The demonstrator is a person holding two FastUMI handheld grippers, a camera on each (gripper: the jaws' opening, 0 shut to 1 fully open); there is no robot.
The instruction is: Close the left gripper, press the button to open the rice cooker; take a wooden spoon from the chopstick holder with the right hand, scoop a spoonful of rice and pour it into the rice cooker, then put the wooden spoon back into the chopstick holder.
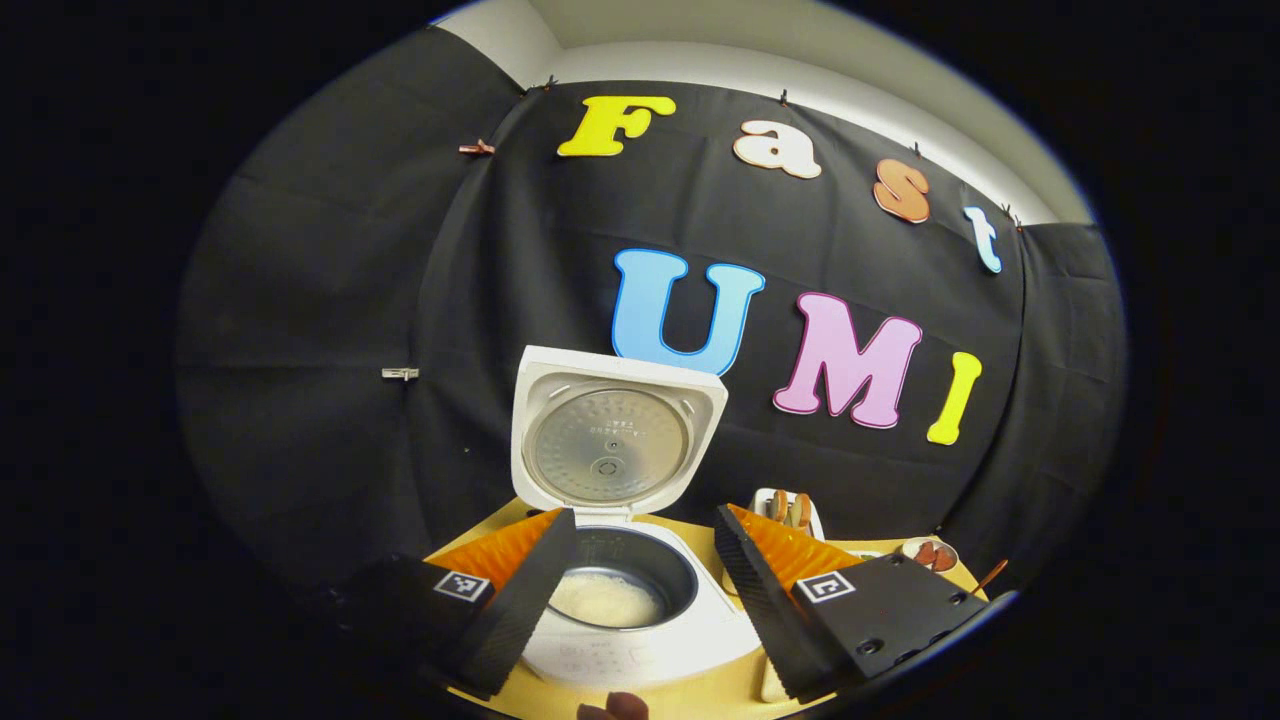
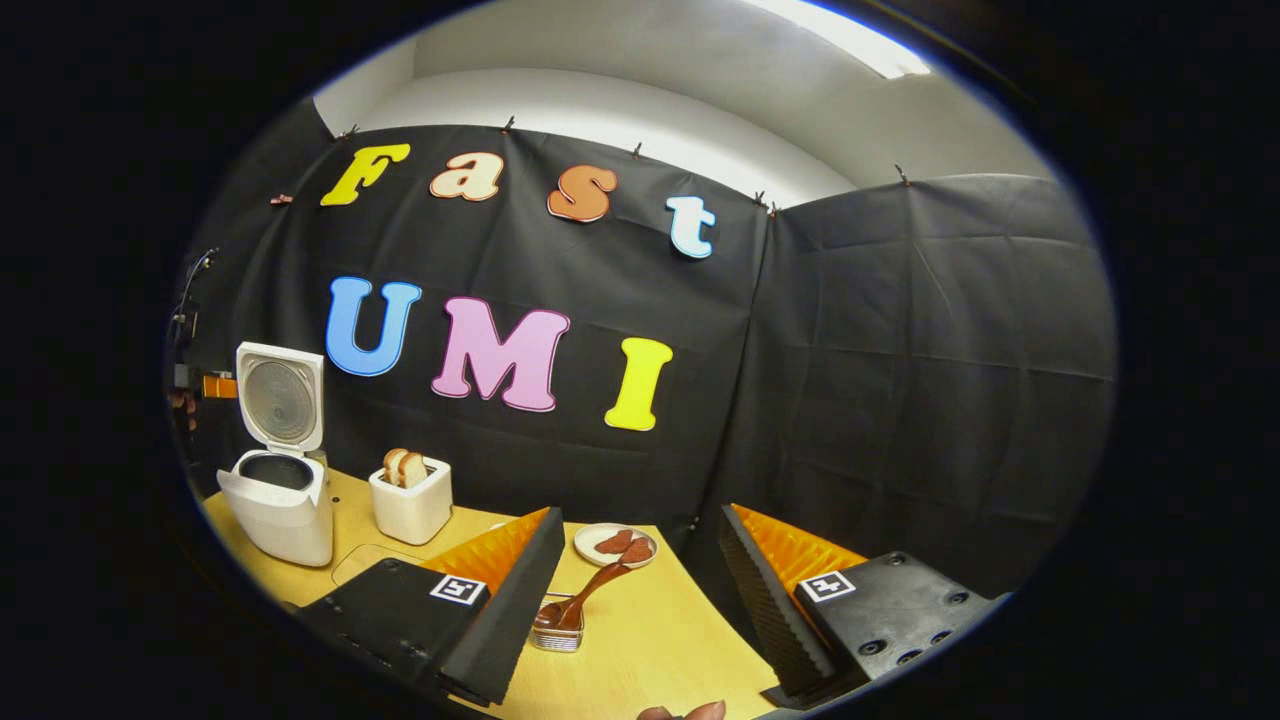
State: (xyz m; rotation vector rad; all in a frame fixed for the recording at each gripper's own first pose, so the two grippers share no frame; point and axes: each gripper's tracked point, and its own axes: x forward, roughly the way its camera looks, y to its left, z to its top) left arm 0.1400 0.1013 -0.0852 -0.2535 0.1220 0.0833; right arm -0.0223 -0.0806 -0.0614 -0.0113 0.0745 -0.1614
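Between wide-open, empty left jaws, open rice cooker (image 1: 620,590), wooden spoon (image 2: 585,598) between empty, parted right jaws

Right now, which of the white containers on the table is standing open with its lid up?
The rice cooker at the table's far left: its lid is tipped upright. The white toaster beside it has no lid, just bread slices sticking out.

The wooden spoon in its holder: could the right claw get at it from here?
Probably yes. The right claw is open, and the wooden spoon leans out of its holder just ahead, with nothing between.
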